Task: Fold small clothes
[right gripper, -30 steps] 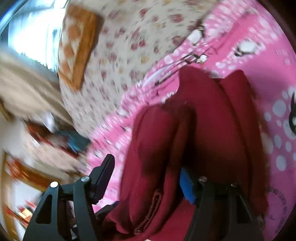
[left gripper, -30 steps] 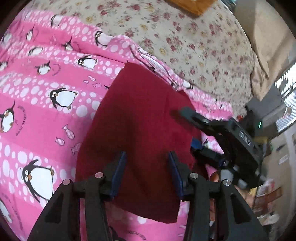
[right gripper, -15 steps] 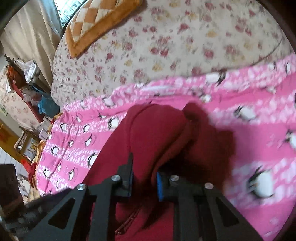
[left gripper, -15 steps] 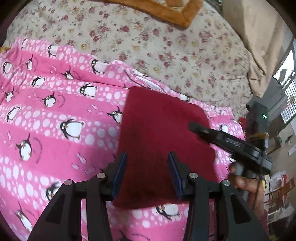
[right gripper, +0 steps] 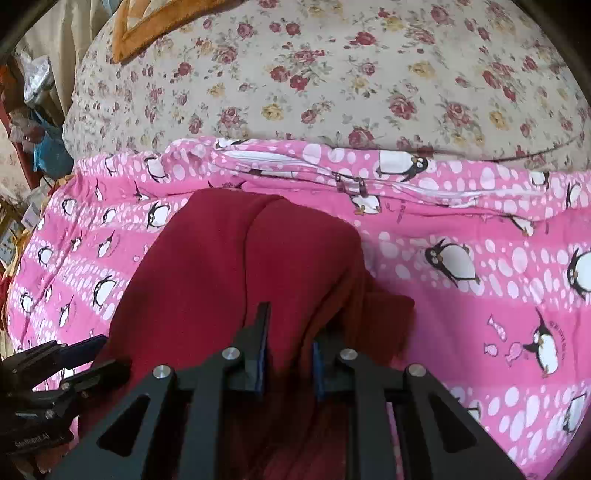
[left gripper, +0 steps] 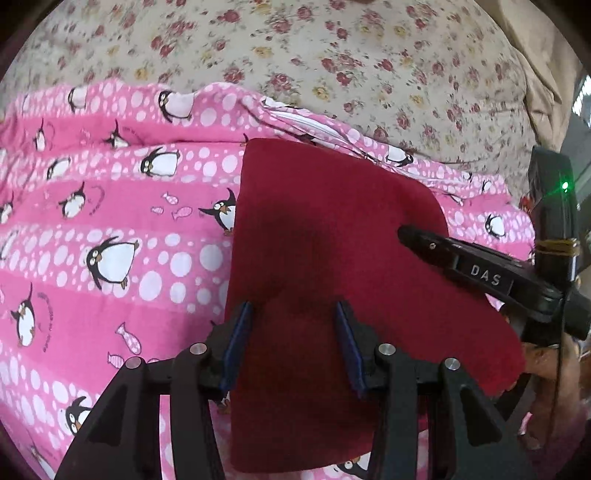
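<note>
A dark red garment [left gripper: 332, 258] lies folded on a pink penguin blanket [left gripper: 110, 221]; it also shows in the right wrist view [right gripper: 229, 266]. My left gripper [left gripper: 293, 347] is open, its jaws spread just above the garment's near part, holding nothing. My right gripper [right gripper: 288, 354] is shut on a raised fold of the red garment's right edge. In the left wrist view the right gripper [left gripper: 461, 266] reaches in from the right over the cloth. In the right wrist view the left gripper [right gripper: 62, 362] shows at the lower left.
A floral bedspread [right gripper: 332, 74] lies beyond the pink blanket [right gripper: 480, 295]. An orange checked cushion [right gripper: 155, 26] sits at the far top left. Cluttered shelves [right gripper: 26, 110] stand off the bed's left side.
My right gripper closed on the garment's edge and swung to face the bed head. The garment now lies flatter. My left gripper stayed open and drew back slightly.
</note>
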Demonstrator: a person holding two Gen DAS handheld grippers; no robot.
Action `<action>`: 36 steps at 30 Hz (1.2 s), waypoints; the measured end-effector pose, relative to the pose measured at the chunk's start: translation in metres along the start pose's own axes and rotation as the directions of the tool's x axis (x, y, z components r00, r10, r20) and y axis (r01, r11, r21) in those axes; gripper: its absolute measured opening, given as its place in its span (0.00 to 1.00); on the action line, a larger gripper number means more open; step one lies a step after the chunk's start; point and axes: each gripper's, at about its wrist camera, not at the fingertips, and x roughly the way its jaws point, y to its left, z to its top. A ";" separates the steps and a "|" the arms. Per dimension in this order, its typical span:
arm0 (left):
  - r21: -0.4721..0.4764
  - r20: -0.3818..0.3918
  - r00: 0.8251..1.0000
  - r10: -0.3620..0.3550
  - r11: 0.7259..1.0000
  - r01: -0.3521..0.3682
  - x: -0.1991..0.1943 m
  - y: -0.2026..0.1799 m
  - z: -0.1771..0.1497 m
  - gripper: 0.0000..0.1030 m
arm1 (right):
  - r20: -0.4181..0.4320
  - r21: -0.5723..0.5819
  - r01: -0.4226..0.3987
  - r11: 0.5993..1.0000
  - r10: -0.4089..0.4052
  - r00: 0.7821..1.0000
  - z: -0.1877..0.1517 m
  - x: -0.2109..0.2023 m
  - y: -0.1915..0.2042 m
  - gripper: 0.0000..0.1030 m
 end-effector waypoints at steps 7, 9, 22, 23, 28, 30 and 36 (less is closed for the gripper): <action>0.002 0.022 1.000 -0.002 1.000 0.001 -0.002 0.003 -0.003 0.24 | 0.023 0.058 0.000 0.998 -0.001 1.000 -0.007 -0.024 0.002 0.42; 0.003 0.024 1.000 0.003 1.000 -0.003 -0.001 0.001 -0.003 0.24 | 0.044 0.074 -0.013 0.997 0.010 0.999 -0.009 -0.040 0.005 0.48; 0.022 0.034 0.999 -0.001 1.000 0.001 -0.013 -0.001 -0.015 0.24 | -0.023 -0.003 -0.009 1.000 0.009 1.000 -0.069 -0.066 0.023 0.22; 0.032 0.037 0.999 0.002 0.999 -0.003 -0.014 -0.002 -0.016 0.24 | -0.021 0.016 -0.014 1.000 0.015 1.000 -0.075 -0.065 0.020 0.22; 0.036 0.014 1.000 -0.006 0.999 0.006 -0.019 -0.003 -0.014 0.24 | -0.025 0.028 -0.023 0.999 0.023 0.999 -0.083 -0.070 0.019 0.21; 0.016 0.012 1.000 -0.028 0.999 0.028 -0.023 0.002 -0.011 0.24 | -0.027 0.020 -0.027 0.999 0.027 0.999 -0.081 -0.076 0.021 0.21; -0.037 0.016 0.999 -0.030 0.999 0.031 -0.018 0.015 -0.002 0.24 | 0.084 0.131 -0.028 0.991 0.017 0.996 -0.058 -0.098 0.007 0.61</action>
